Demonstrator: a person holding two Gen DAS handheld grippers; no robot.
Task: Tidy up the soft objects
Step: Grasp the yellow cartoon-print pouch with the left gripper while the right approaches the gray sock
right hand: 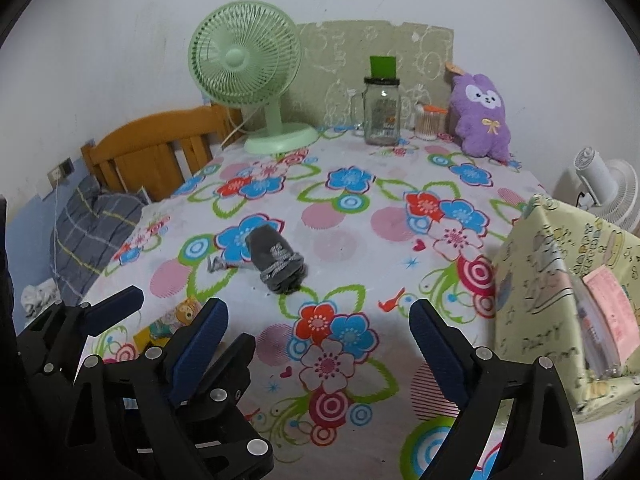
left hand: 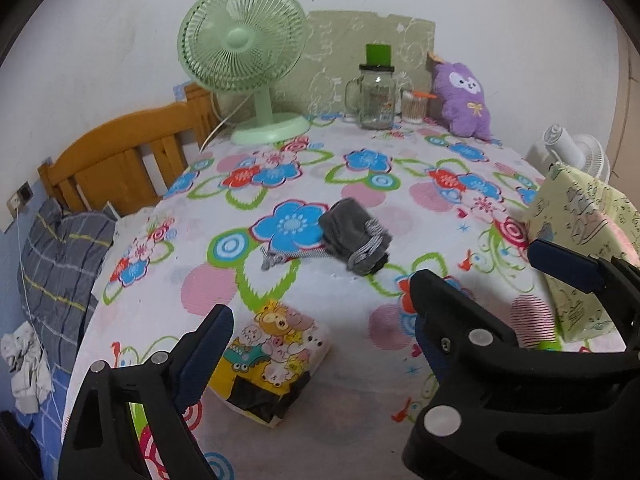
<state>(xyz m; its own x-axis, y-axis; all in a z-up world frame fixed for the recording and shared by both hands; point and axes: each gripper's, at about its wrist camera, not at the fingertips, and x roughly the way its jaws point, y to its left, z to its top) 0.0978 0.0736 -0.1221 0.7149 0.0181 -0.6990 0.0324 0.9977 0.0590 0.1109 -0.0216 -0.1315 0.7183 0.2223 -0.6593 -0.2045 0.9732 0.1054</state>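
Note:
A rolled grey sock bundle [left hand: 355, 239] with a striped cuff lies mid-table on the floral cloth; it also shows in the right wrist view [right hand: 276, 262]. A cartoon-printed soft pack [left hand: 269, 354] lies just ahead of my left gripper [left hand: 320, 312], which is open and empty. My right gripper [right hand: 316, 326] is open and empty above the cloth, right of the left gripper [right hand: 128, 320]. A purple plush bunny [left hand: 464, 98] leans at the back right, also in the right wrist view [right hand: 484, 116]. A pale yellow-green fabric box [right hand: 568, 300] stands at the right edge.
A green desk fan [left hand: 244, 56], a glass mug jar [left hand: 376, 98] with green lid and a cotton swab cup [left hand: 412, 108] stand at the back. A wooden headboard [left hand: 120, 160] and grey plaid pillow [left hand: 60, 264] lie left. A white fan [right hand: 604, 192] stands right.

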